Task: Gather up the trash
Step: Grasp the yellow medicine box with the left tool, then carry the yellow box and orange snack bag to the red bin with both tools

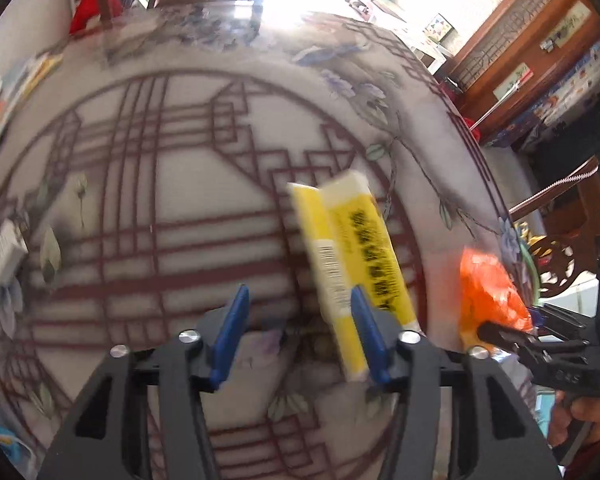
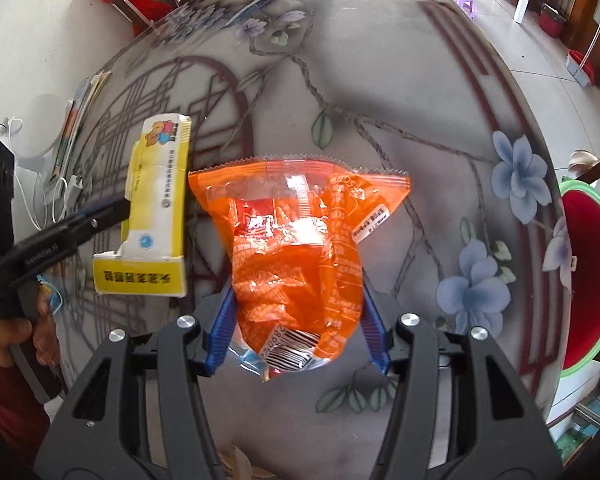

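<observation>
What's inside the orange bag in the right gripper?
Through the orange bag, a smaller red wrapper shows; the rest is hidden by crinkled film. The right gripper's pads flank it.

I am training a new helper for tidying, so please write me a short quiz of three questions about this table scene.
1. True or false: the orange bag lies between the fingers of the right tool.
2. Which colour is the box at the left tool? A red, B yellow, C green.
3. Fill in: in the right wrist view, the box lies to the ____ of the orange bag.
Key: 1 true; 2 B; 3 left.
</observation>
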A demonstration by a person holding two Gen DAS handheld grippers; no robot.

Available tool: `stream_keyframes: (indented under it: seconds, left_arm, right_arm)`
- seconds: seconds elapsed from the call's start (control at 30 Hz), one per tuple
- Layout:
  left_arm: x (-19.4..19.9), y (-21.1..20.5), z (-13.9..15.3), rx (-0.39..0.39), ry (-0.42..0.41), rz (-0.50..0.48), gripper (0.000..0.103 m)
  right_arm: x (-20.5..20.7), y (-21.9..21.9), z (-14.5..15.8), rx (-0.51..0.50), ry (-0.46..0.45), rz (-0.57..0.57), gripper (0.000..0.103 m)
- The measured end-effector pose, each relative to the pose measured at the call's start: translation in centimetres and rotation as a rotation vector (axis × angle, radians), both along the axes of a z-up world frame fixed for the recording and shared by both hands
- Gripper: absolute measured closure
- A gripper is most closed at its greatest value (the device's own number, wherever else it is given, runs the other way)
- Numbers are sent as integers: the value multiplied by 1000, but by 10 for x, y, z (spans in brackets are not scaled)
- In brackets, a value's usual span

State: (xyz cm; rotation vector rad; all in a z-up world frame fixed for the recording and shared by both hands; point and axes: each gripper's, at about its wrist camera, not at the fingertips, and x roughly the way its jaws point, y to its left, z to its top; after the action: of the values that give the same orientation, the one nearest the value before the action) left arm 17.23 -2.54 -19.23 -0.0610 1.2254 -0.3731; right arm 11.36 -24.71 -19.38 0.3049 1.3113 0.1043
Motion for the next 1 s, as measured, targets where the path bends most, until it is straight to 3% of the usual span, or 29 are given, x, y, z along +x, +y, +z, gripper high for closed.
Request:
stream_keyframes:
  seconds: [0.07, 0.1, 0.17, 0.5, 0.6, 0.67, 0.77, 1.0]
  left_arm:
    - [6, -7, 3, -16, 4, -19, 51]
    - [7, -9, 5, -33, 6, -25, 44]
    - [10, -16, 7, -74, 18, -44, 37]
    - [26, -38, -24, -141, 124, 48, 36]
    - [22, -41, -25, -123, 94, 87, 40]
    - [20, -42, -25, -111, 81, 101, 55]
    - [18, -40, -25, -117, 71, 103, 61]
    - [2, -22, -6, -92, 12, 131, 63]
  right_arm:
    - [-2, -2, 0, 1, 14, -19, 28]
    - [-4, -3, 0, 2, 10, -29, 25]
    - [-7, -6, 3, 14, 2, -42, 22]
    - [-14, -11, 17, 6, -29, -70, 16]
    - [-16, -10, 17, -5, -30, -66, 15]
    - [-16, -8, 14, -3, -21, -61, 14]
    - [-14, -5, 9, 1, -8, -60, 14]
    - [-1, 3, -4, -45, -11, -40, 16]
